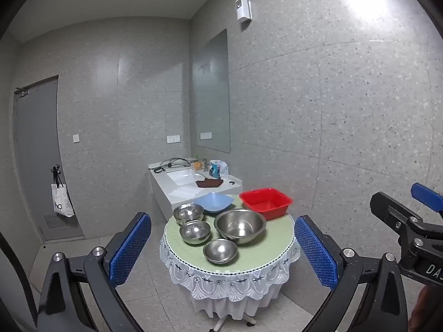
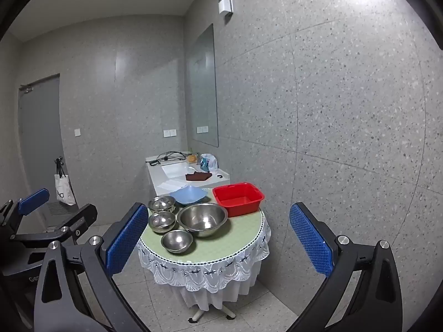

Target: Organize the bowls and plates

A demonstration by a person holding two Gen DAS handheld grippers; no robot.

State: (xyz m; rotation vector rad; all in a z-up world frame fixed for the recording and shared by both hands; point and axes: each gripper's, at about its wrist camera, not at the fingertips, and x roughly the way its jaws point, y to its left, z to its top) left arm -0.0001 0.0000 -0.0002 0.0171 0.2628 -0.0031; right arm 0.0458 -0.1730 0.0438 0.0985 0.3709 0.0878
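Nearest the cameras, the left hand-held gripper is spread wide with nothing between its blue pads, held back from the table and tipped slightly down toward it. The right hand-held gripper is likewise released and empty, just beside the left one, aimed at the same table.

Ahead stands a small round tabletop with a pale green cover and a white lace skirt. Closest on it is a small steel bowl. Behind that, toward the left, sits a second small steel bowl, and behind that a third, which seems to be two bowls nested, though I cannot tell for sure. To the right of these is the large steel bowl, near the middle of the tabletop. At the far edge lie a light blue square dish on the left and a red square basin on the right, hanging a little over the rim. All the vessels stand upright and empty.

Beyond the table, a white sink counter carries a dark cloth, a plastic bag and a black cable. A mirror hangs on the speckled wall above it. Farthest left, a white tote bag hangs by a grey door.
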